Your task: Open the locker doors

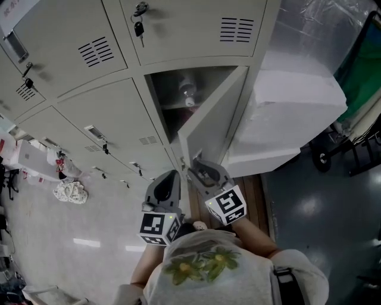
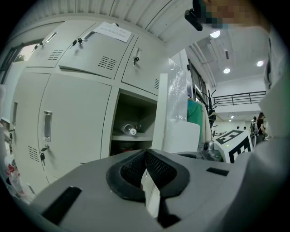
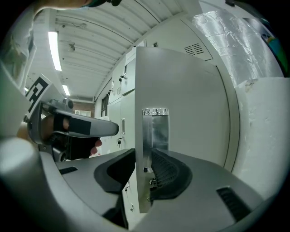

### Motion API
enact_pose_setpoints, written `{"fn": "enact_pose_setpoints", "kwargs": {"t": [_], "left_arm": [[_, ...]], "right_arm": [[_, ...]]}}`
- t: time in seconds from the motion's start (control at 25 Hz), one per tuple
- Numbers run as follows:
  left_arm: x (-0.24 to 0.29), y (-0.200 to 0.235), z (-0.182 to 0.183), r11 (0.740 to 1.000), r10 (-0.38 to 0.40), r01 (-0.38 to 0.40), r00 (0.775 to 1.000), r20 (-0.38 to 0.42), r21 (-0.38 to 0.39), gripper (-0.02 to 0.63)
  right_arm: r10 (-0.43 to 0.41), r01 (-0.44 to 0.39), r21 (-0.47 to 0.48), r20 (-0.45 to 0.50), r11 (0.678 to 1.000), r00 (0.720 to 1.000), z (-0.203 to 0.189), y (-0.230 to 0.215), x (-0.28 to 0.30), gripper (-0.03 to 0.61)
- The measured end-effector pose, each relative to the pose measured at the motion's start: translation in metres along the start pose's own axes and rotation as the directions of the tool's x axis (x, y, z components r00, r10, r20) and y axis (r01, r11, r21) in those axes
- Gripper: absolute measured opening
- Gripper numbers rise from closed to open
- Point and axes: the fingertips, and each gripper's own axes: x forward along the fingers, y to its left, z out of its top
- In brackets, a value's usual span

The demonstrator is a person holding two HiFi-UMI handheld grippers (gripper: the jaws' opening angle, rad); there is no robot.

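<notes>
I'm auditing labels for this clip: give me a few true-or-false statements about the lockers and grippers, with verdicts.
1. One locker door stands open. True.
2. Nothing lies behind the open door. False: a bottle lies on the shelf inside.
3. The right gripper grips the open door's edge. True.
4. The left gripper holds the door too. False: its jaws are together, holding nothing.
5. A key hangs from a lock above the open door. True.

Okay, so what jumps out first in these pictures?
The open locker door at the right end of the locker bank, its edge clamped in the right gripper. Inside, a bottle lies on the shelf. The left gripper hangs beside the right one, shut and empty.
</notes>
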Motion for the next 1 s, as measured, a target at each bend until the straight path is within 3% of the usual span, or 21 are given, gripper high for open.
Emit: {"fn": "enact_pose_setpoints", "kwargs": {"t": [1.0], "left_arm": [[0.021, -0.033, -0.002, 0.997, -0.083, 0.083, 0.996, -0.012, 0.003, 0.028]], "right_arm": [[0.196, -0.194, -0.046, 0.028, 0.98, 0.98, -0.006, -0.007, -0.057, 0.121]]}}
